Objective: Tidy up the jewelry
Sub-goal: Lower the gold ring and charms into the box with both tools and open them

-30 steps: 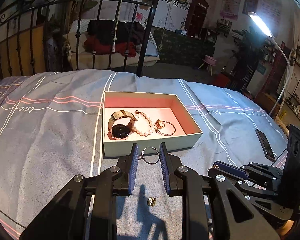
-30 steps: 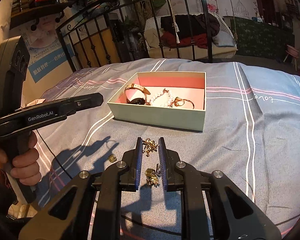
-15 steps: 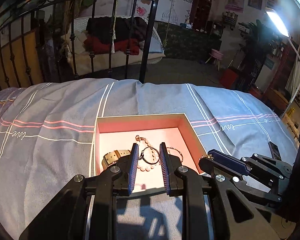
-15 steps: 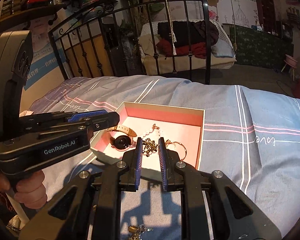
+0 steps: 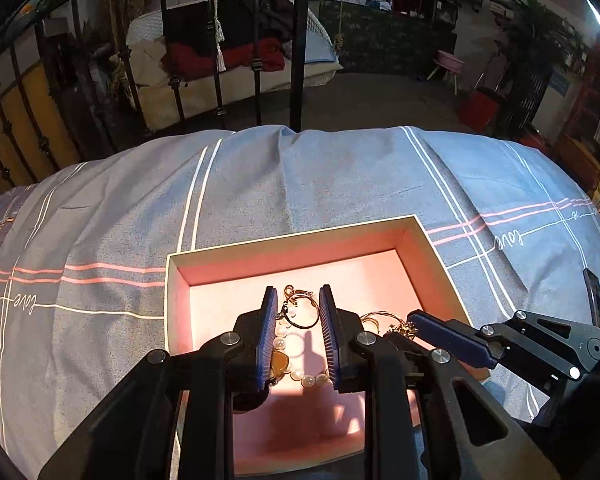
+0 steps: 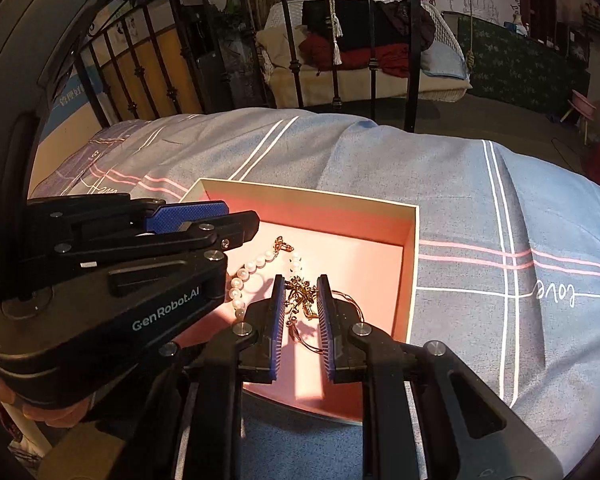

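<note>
An open box with a pink inside lies on the blue bedspread. My left gripper is shut on a thin ring hoop and holds it over the box. My right gripper is shut on a gold leafy ornament, also over the box; it shows in the left wrist view. A pearl bracelet and a thin gold bangle lie inside. The watch is mostly hidden under my left fingers.
The bedspread has white and pink stripes. A black iron bed rail stands behind it. A dark phone lies on the bed at the right. My left gripper body crowds the box's left side.
Both grippers have moved forward from the bed in front of the box to above its inside, each still holding its piece. The loose gold bits on the bedspread have dropped out of view.
</note>
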Demonstrator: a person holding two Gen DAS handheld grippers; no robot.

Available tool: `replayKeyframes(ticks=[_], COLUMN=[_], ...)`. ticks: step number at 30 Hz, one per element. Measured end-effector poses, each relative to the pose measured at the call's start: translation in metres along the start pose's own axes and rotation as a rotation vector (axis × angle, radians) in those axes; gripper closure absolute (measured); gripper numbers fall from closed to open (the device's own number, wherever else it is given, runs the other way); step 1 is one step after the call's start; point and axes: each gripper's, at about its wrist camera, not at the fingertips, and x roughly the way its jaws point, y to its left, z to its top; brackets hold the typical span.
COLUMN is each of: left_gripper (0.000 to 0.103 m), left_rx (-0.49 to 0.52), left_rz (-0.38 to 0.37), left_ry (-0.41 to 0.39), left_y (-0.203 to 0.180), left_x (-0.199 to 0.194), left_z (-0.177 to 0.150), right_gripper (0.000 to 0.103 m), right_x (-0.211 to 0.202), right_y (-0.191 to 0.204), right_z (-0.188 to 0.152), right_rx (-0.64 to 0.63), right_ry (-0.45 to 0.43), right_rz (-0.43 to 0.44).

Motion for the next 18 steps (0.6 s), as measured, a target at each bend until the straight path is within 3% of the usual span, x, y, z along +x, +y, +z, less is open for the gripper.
replayKeyframes(ticks=[18], left_gripper=[0.082], left_rx=[0.041], left_rz=[0.037], left_ry=[0.065], left_y=[-0.006], left_x=[0.036], left_z=[-0.002], right_gripper=[0.086], right_x=[0.024], right_y=[-0.004], right_z=[-0.004], right_rx=[-0.004], right_ry=[0.038], right_rz=[0.011])
